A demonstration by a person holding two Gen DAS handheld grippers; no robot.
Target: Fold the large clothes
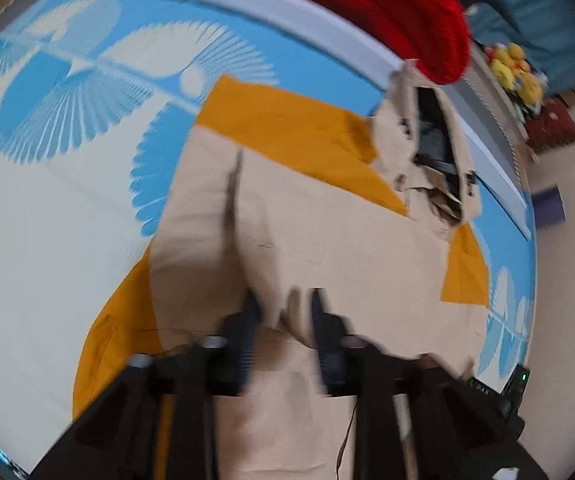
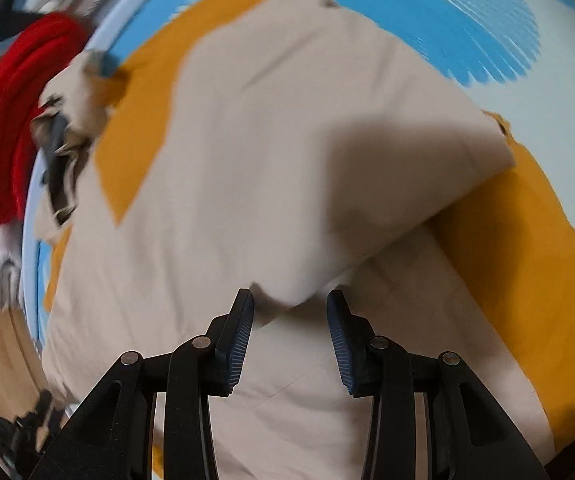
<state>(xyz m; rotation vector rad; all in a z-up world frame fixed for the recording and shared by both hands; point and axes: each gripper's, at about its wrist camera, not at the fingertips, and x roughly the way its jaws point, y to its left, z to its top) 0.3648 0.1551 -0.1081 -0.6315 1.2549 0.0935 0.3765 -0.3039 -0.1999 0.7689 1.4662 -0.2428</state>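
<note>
Toys point(image 1: 513, 70) beyond left claw point(image 1: 283, 300) only

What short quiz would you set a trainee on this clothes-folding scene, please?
1. True or false: the sheet under the garment is plain green.
2. The right gripper is: A open, B shut on the sheet, C out of view.
3. What colour is the knit bundle beyond the garment's collar?
Key: 1 false, it is blue and white; 2 A; 3 red.
</note>
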